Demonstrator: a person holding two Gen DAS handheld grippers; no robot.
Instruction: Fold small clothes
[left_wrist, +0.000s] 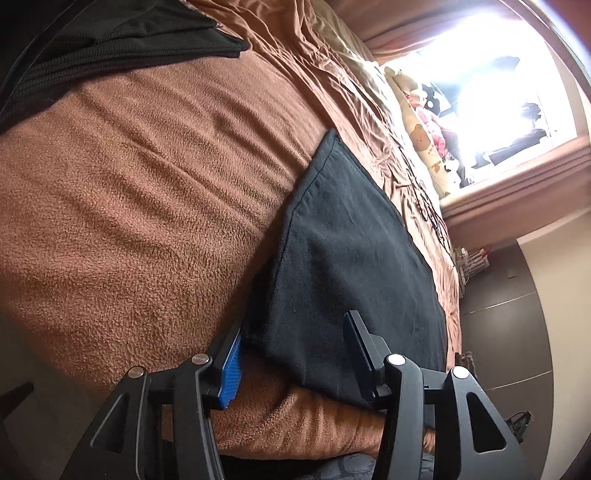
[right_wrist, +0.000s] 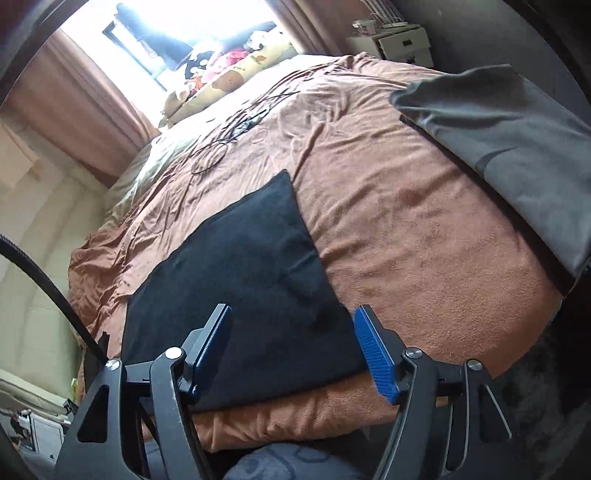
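A home bedroom: bed (right_wrist: 406, 229), curtained window (right_wrist: 177, 33).

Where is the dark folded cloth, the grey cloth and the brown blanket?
dark folded cloth (right_wrist: 236, 277): right wrist view, middle of its top face.
grey cloth (right_wrist: 517, 147): right wrist view, middle of its flat top.
brown blanket (left_wrist: 129, 203): left wrist view, bare fuzzy part.

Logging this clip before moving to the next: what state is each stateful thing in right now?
Left tool: open, nothing gripped.
Right tool: open, nothing gripped.
Black garment: folded flat on the bed, released.
Grey garment: lying flat near the bed's edge.
Brown blanket: spread out, wrinkled.
Curtain: drawn aside.
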